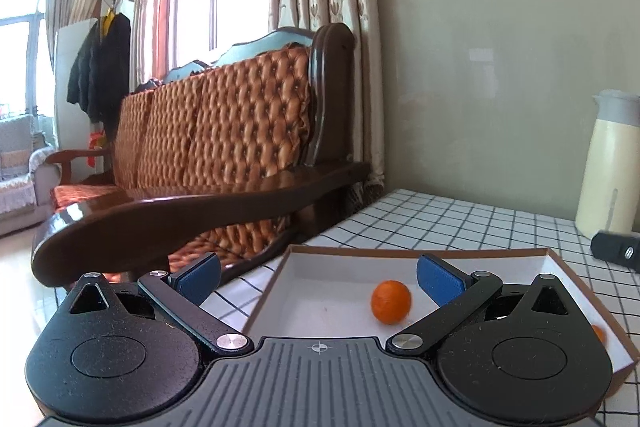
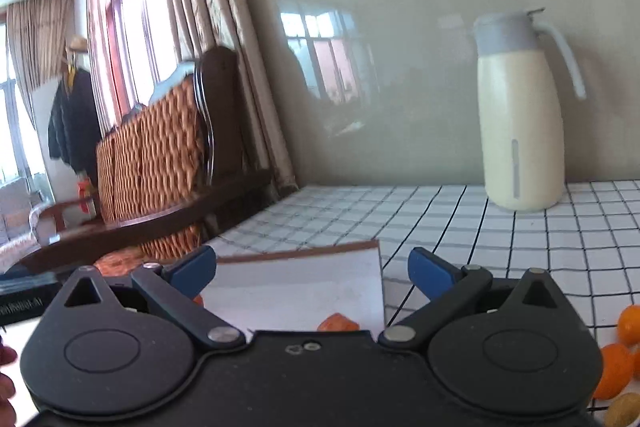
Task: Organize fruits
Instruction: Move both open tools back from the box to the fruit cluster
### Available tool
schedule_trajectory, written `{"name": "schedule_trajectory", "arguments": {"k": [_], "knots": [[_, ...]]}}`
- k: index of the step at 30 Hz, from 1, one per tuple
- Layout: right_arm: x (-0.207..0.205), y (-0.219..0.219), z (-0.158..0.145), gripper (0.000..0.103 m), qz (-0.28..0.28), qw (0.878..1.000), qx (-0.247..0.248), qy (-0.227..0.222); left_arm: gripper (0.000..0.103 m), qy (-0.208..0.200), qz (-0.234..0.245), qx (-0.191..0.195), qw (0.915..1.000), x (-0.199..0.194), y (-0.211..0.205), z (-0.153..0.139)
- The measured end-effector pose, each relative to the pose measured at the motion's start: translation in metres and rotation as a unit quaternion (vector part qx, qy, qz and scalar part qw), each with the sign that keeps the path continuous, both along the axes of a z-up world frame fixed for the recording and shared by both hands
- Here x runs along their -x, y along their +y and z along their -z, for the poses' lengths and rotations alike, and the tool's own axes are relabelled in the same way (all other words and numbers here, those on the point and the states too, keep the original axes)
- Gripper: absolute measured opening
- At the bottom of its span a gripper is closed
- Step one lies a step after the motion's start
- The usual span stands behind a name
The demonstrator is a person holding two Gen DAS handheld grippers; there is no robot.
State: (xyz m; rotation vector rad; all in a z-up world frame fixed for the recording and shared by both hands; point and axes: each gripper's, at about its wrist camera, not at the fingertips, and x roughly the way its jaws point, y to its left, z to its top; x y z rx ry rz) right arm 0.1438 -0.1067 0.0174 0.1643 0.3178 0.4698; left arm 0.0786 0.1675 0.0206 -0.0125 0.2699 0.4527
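Orange [image 1: 391,302] in box [image 1: 344,263] — between spread fingers [image 1: 438,279]

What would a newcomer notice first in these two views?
Probably the orange lying alone in the box, ahead of the open left gripper. Next, the cream jug upright on the checked cloth by the wall, and loose fruits on the cloth beside the open right gripper.

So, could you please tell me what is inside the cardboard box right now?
One orange lies loose inside the box, and another peeks out at its right; the tongs' body hides the near floor.
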Motion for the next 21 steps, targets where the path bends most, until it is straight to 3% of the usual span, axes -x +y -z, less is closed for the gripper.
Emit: {"name": "schedule_trajectory", "arguments": {"k": [6,12,19,21], "knots": [[0.013,-0.026,0.0,0.097,0.0,1.0,-0.002,0.015,0.103,0.005,0.015,0.006,0.9999,0.009,-0.016,0.003],[0.027,-0.059,0.004,0.097,0.04,0.999,0.019,0.021,0.103,0.0,0.068,0.003,0.9977,0.014,-0.055,0.005],[0.04,-0.108,0.008,0.087,0.1,0.994,0.019,0.033,0.103,0.004,0.143,-0.005,0.9896,0.008,-0.111,0.007],[0.042,-0.122,0.01,0.08,0.117,0.992,0.016,0.041,0.103,0.006,0.164,-0.011,0.9864,0.007,-0.127,0.008]]}}
